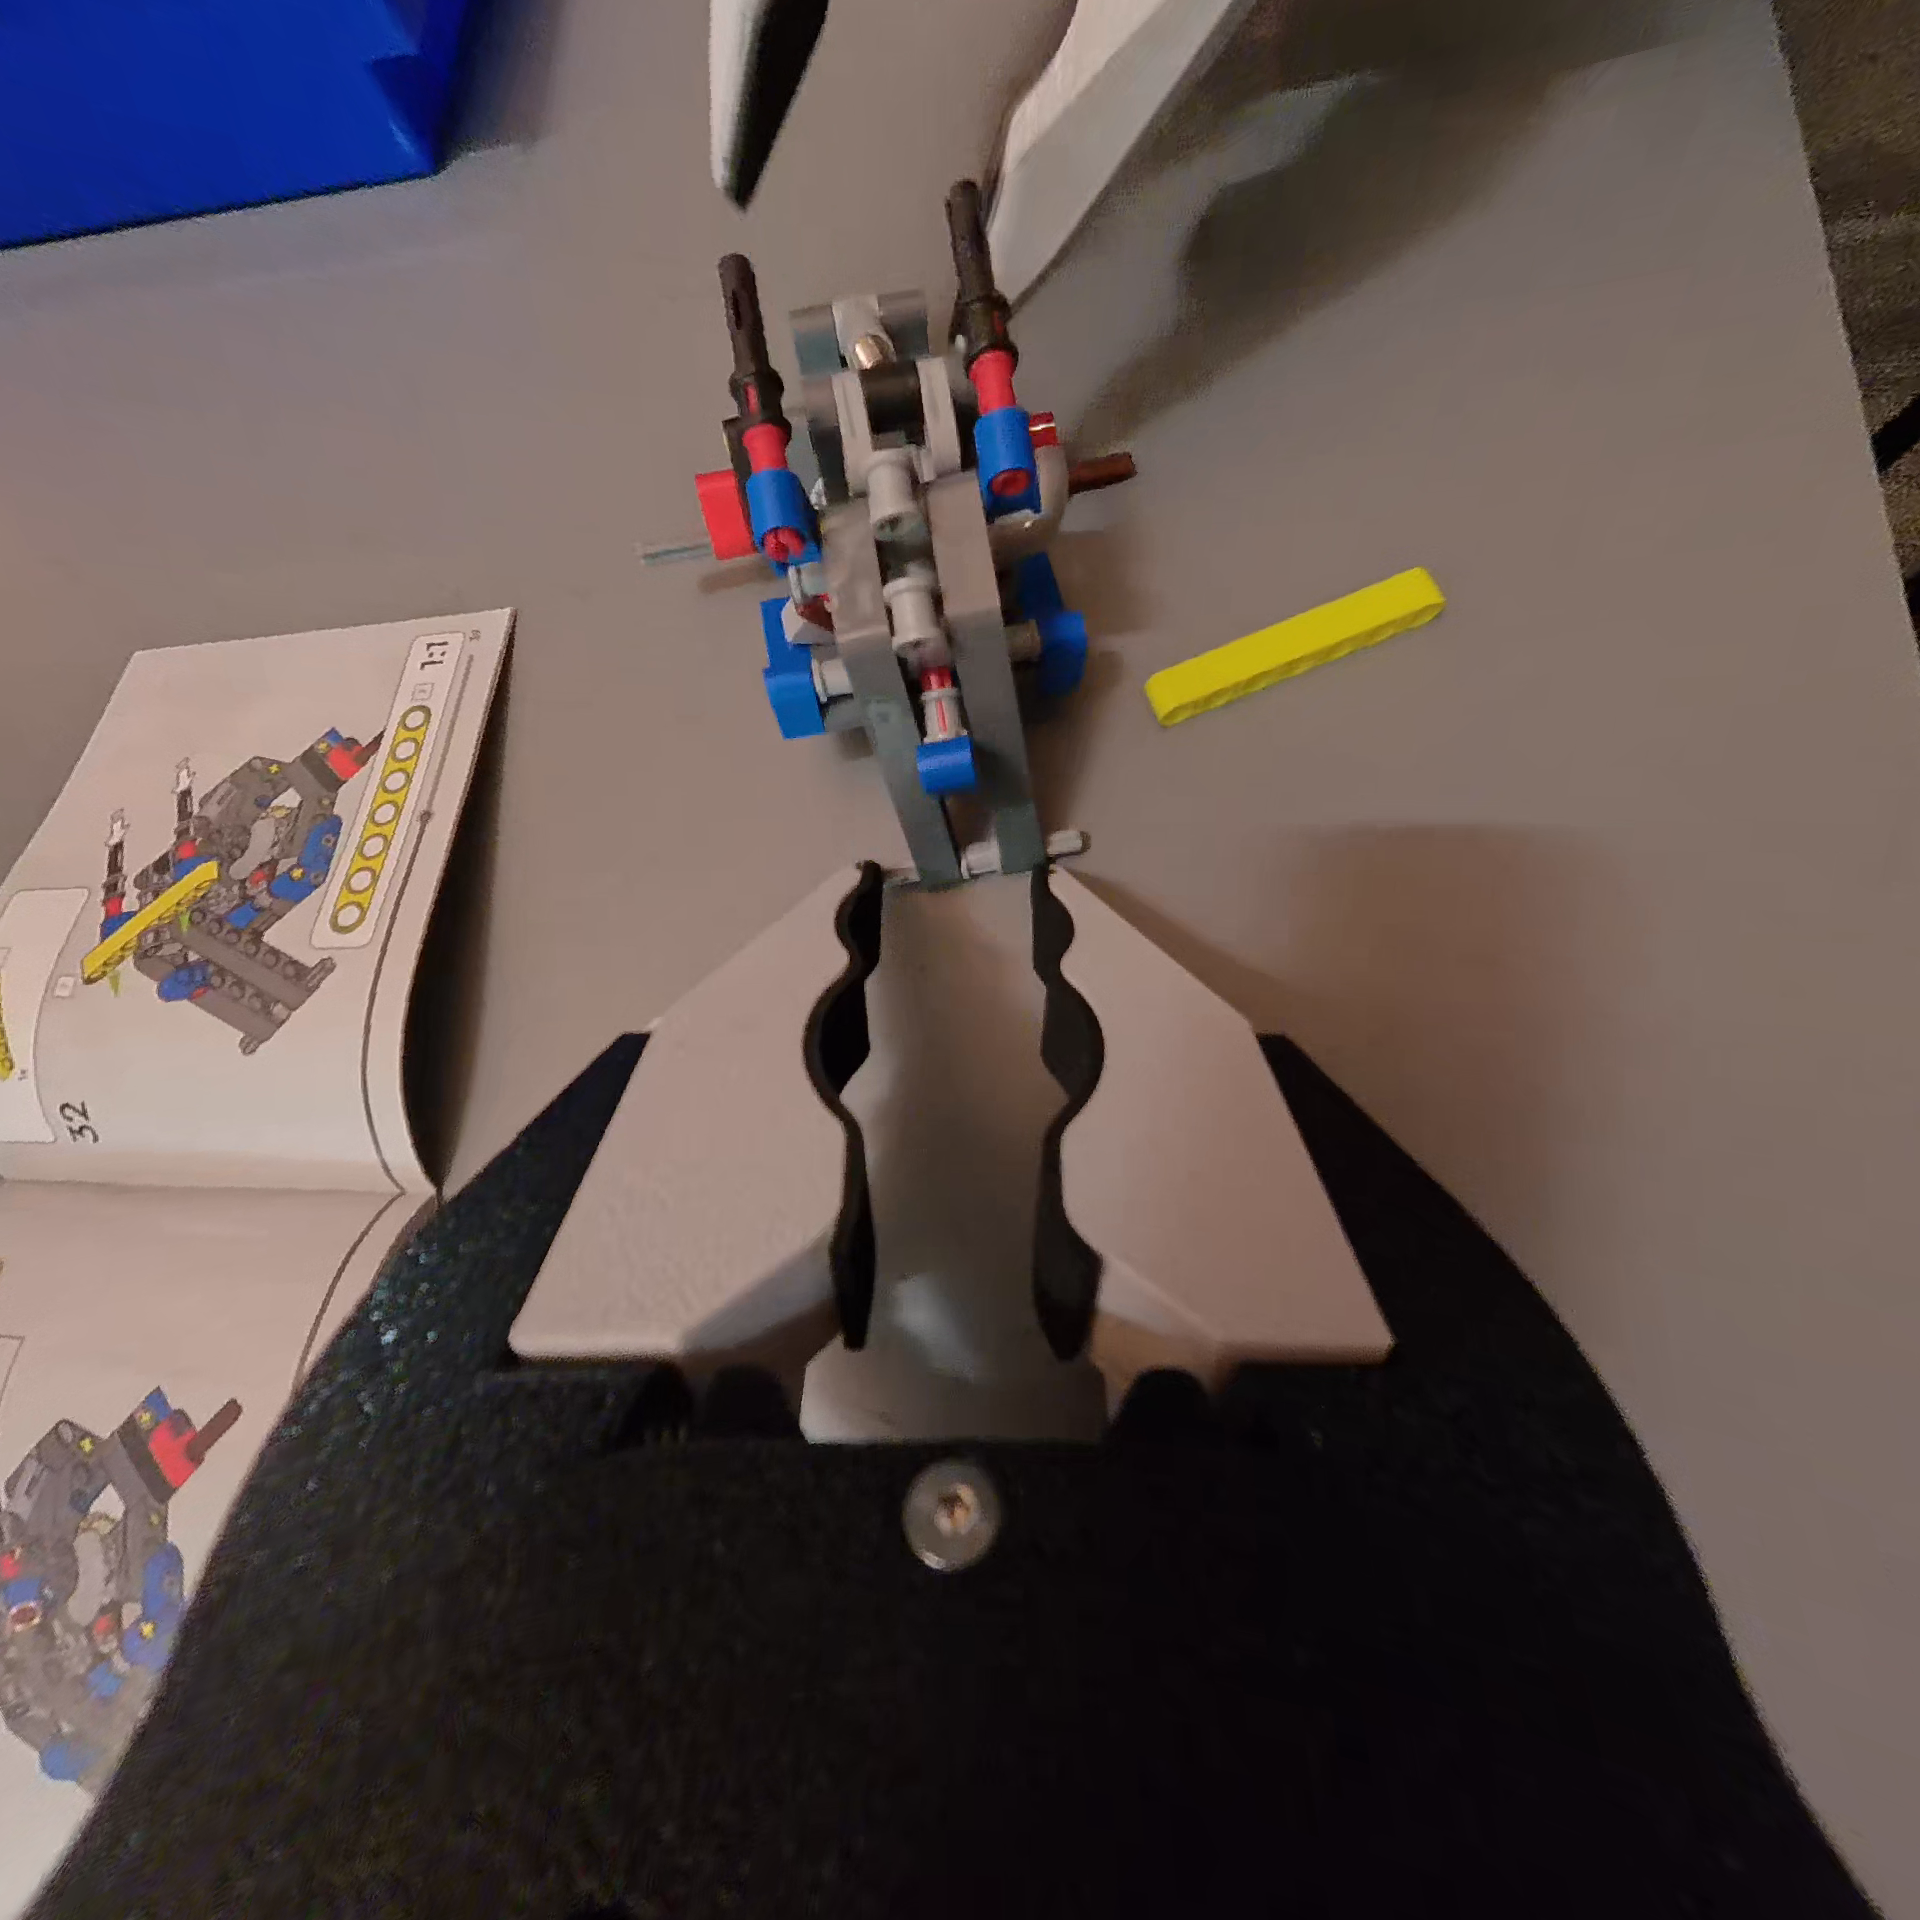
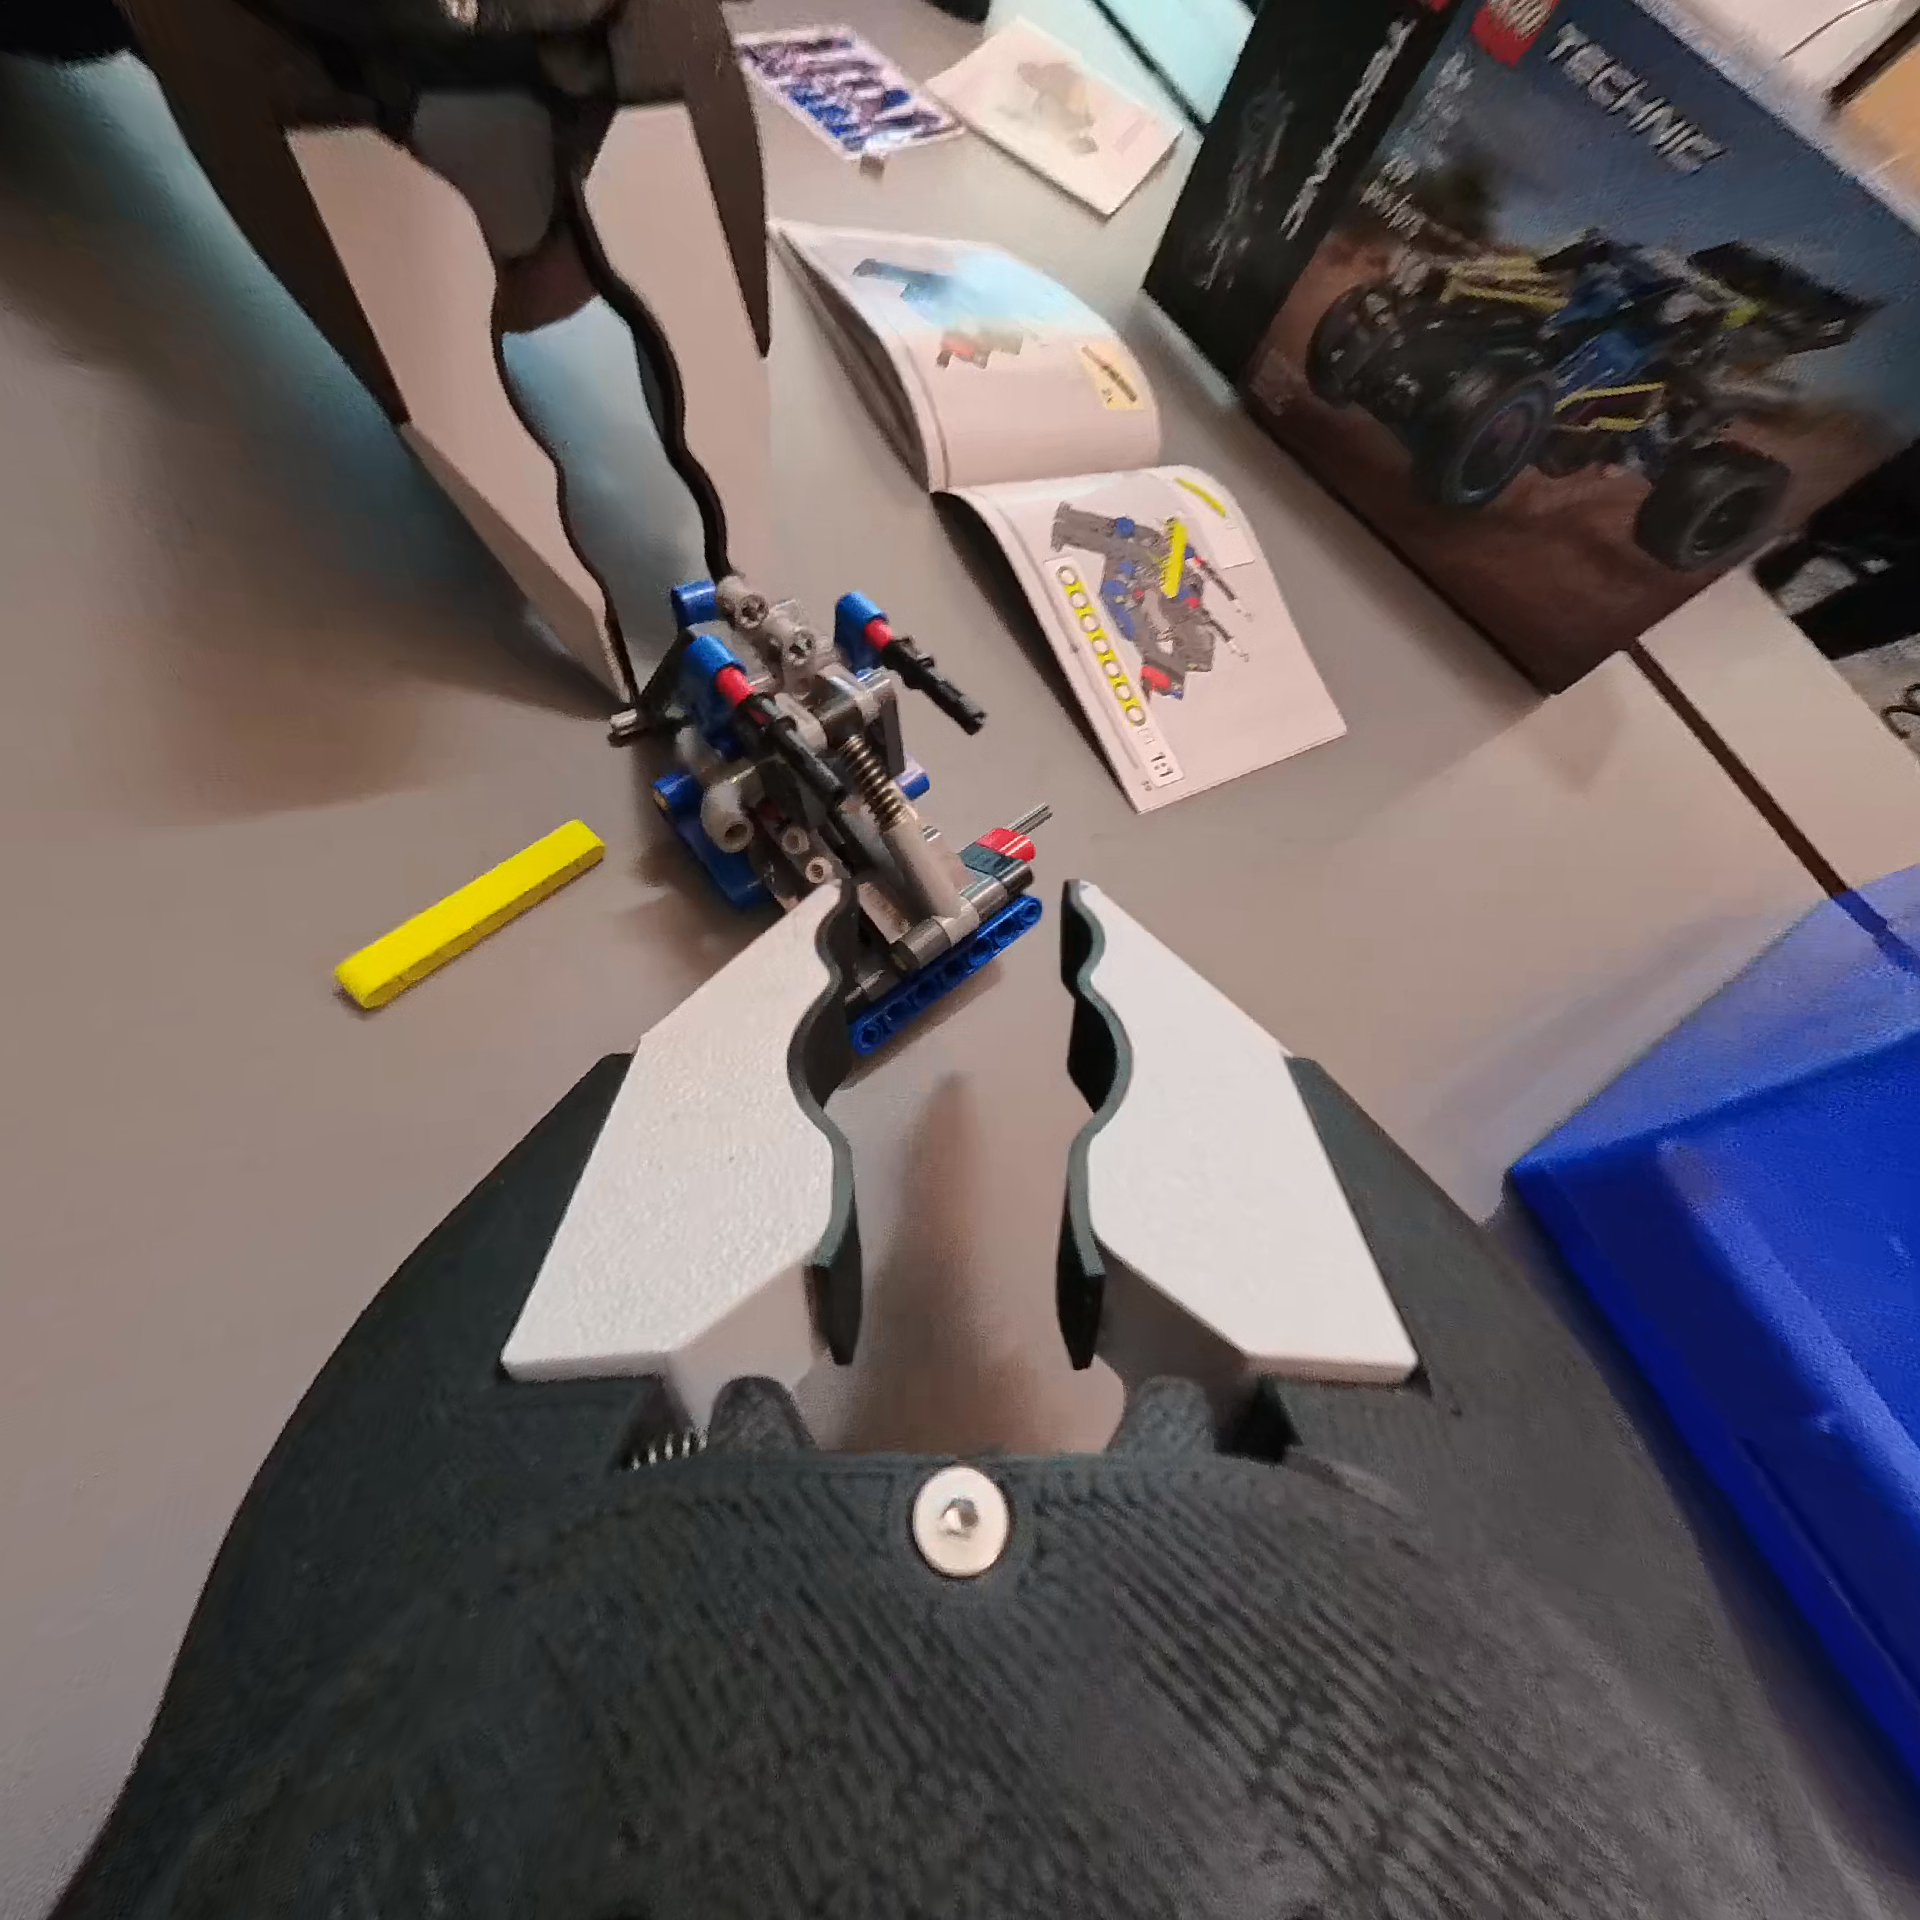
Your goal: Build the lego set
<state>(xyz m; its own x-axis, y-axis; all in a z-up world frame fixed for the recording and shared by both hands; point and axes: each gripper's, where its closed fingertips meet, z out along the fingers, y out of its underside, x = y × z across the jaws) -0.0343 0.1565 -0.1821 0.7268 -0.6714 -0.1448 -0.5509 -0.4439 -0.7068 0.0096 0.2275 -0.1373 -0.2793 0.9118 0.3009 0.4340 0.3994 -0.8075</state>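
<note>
A small brick-built model [image 1: 904, 561] of grey, blue, red and black parts, with a spring strut, stands on the grey table [image 1: 1455, 1039]. My left gripper [image 1: 956, 878] is open. Its fingertips flank the model's near grey end and cross pin without pressing on it. In the right wrist view the same model [image 2: 800, 769] lies just ahead of my right gripper [image 2: 951, 894], which is open. The right gripper's left finger [image 2: 769, 997] is against the model's blue beam, and the other finger stands apart. The left gripper's fingers [image 2: 488, 468] show at the model's far end. A loose yellow beam [image 1: 1294, 644] lies beside the model and also shows in the right wrist view [image 2: 468, 914].
An open instruction booklet [image 1: 260, 904] lies left of the model and also shows in the right wrist view [image 2: 1143, 623]. A blue bin [image 2: 1766, 1247] sits at the right. A product box [image 2: 1558, 312], a sticker sheet [image 2: 842, 83] and a leaflet stand farther back. About 10 cm separates my left fingertips from my right.
</note>
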